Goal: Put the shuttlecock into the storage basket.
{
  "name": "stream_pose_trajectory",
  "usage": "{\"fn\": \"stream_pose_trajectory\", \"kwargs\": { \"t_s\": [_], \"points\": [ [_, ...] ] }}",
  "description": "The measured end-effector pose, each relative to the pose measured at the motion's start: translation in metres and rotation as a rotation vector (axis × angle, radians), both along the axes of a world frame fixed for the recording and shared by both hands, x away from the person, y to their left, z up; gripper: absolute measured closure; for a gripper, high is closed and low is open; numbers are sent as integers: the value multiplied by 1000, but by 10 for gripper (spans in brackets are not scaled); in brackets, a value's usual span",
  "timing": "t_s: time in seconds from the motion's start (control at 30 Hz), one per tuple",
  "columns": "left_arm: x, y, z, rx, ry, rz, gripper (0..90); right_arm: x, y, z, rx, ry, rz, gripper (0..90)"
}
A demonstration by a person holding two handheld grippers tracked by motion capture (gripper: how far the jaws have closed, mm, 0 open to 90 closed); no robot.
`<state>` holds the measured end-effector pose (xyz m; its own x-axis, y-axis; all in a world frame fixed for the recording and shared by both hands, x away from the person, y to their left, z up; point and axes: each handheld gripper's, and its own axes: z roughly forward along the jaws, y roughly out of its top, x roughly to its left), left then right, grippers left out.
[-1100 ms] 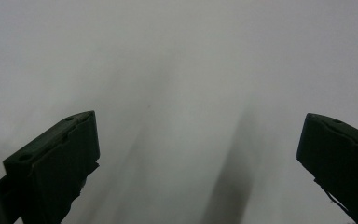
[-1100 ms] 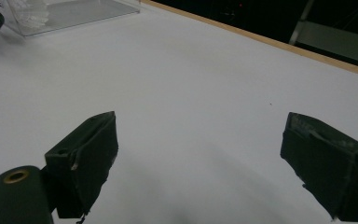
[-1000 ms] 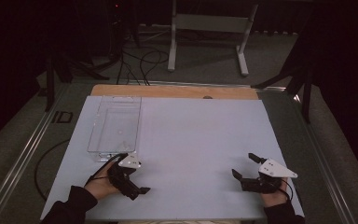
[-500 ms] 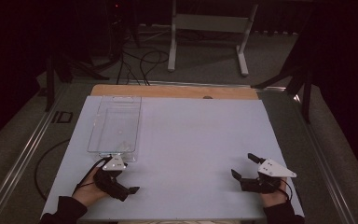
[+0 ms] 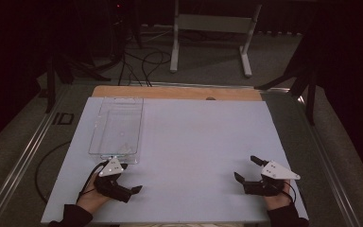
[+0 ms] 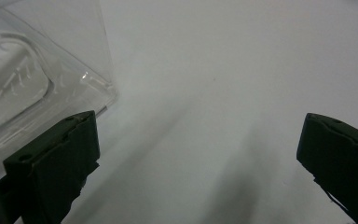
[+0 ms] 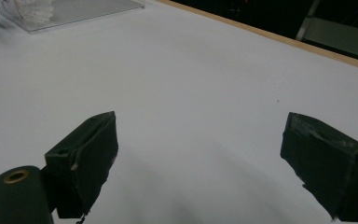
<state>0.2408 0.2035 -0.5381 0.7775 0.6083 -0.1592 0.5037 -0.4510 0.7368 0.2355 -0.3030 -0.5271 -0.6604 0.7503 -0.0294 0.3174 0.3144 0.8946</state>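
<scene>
A clear plastic tray (image 5: 117,124) lies empty on the left part of the white table top (image 5: 198,137). My left gripper (image 5: 131,177) sits just below the tray's near edge, held in a hand, its jaws wide apart with nothing between them. In the left gripper view the tray's corner (image 6: 32,70) is at the upper left, beside the left jaw, and the left gripper (image 6: 200,154) is over bare white surface. My right gripper (image 5: 245,168) rests at the near right of the table, open and empty. In the right gripper view the right gripper (image 7: 200,158) faces the tray (image 7: 74,9) far off at the top left.
A wooden strip (image 5: 179,92) runs along the table's far edge. Beyond it stand a metal frame (image 5: 212,28) and cables (image 5: 142,61) on the floor. A cable (image 5: 42,165) loops off the table's left side.
My left gripper has shifted a little to the left, closer under the tray's near edge. The right gripper has stayed in place.
</scene>
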Motion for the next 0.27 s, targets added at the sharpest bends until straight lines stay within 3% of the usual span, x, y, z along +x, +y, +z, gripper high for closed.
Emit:
{"fn": "stream_pose_trajectory", "kwargs": {
  "t_s": [0.27],
  "points": [
    [-1,0,-1,9,-7,-16,0,0,0,0,1,3,1,113]
  ]
}}
